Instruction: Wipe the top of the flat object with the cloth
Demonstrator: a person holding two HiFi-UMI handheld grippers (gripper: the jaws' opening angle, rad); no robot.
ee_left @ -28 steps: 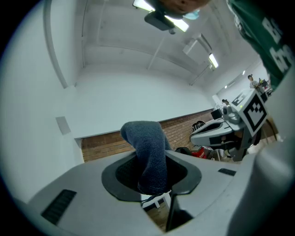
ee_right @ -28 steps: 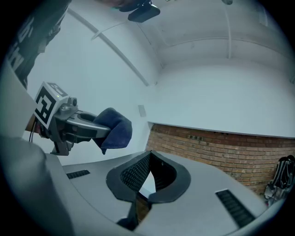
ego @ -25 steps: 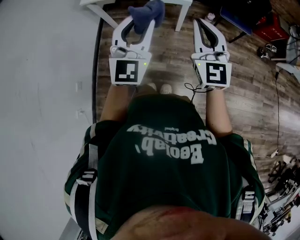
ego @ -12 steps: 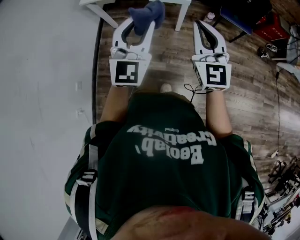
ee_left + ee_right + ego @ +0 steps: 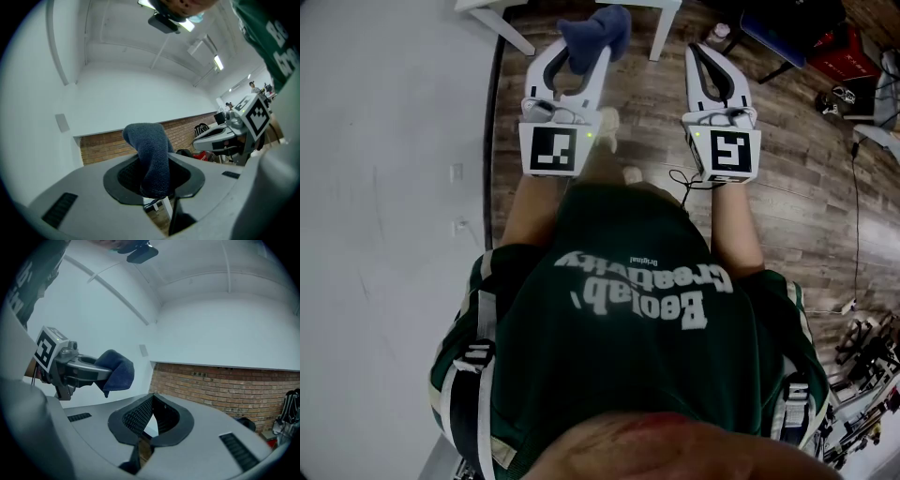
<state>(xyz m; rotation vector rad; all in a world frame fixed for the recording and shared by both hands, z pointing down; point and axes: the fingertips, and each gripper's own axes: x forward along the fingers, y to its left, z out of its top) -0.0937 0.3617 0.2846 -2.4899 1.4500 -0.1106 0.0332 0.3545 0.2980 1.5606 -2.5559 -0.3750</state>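
cloth first, from the head view: a dark blue cloth (image 5: 596,30) bunches out of the tip of the left gripper (image 5: 576,62), held up in front of the body over the wooden floor (image 5: 787,178). the right gripper (image 5: 712,51) is level with it, well apart and carrying nothing. at the top edge we see only the white legs (image 5: 662,36) of some furniture. its top is out of frame, so we cannot tell whether that is the flat object.

left gripper view: the jaws are clamped on the cloth, which stands up between them and flops over. behind it are a brick wall (image 5: 101,146) and white wall, with no surface under the cloth.

right gripper view: the jaws meet at their tips with nothing between them, only the hollow of their own shape. the left gripper shows off to the side with the cloth hanging from it in open air.

we judge the task barely begun: the cloth is in hand, but it touches nothing. reaching the flat top and all the wiping are left to do.
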